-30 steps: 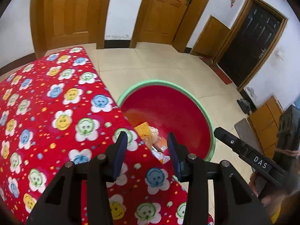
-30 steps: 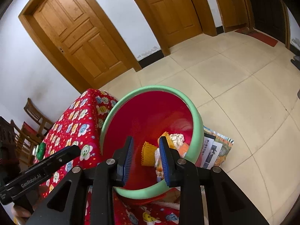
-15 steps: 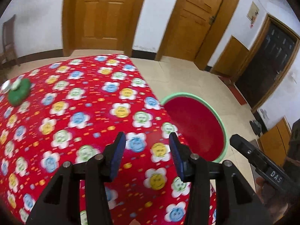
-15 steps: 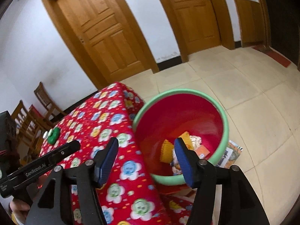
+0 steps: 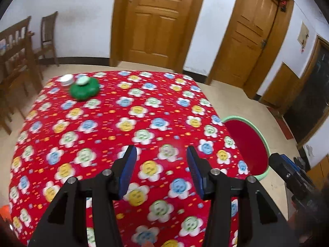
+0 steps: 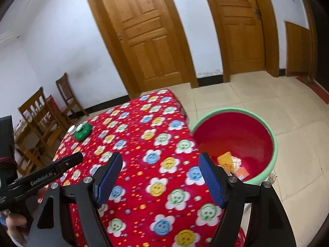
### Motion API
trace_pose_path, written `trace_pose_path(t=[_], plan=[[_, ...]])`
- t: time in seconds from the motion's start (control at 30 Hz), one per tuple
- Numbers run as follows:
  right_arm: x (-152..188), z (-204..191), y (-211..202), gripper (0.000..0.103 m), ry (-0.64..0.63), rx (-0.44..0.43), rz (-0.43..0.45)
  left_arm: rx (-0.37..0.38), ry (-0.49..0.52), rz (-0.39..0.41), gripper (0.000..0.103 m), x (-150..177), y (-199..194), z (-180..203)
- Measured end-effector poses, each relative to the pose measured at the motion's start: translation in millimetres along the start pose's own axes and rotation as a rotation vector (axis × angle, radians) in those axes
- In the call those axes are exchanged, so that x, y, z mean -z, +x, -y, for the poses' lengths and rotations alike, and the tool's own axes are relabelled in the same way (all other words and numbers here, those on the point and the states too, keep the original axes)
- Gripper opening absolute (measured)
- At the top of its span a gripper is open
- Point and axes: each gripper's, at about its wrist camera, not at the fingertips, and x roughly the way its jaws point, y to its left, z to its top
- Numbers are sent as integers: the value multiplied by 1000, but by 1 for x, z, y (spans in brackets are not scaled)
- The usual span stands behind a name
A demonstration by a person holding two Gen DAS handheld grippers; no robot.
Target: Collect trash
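both grippers (image 5: 161, 169) (image 6: 160, 176) empty, jaws opening

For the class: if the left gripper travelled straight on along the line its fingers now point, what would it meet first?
Most likely the red flowered tablecloth, since the left gripper, empty with jaws opening, angles down at bare cloth. The green object lies far off to the left, though depth is uncertain.

One bench (image 5: 127, 123) with a red flowered cloth is filling the middle of both views. One green lump (image 5: 84, 89) and two small round lids, one white (image 5: 66, 79) and one pale green (image 5: 82, 80), are lying in its upper left part. One red basin (image 6: 236, 135) with a green rim is standing at the right. Two wooden doors (image 6: 144, 30) are showing at the top. Two chairs (image 6: 39, 111) are standing at the left.
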Motion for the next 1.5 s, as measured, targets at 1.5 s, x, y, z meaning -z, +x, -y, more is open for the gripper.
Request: trace_pose_path(t=[1.5], plan=[[30,-63,-16,78,-152,-22,45,-188,-74,151,50,32,-64,-48]])
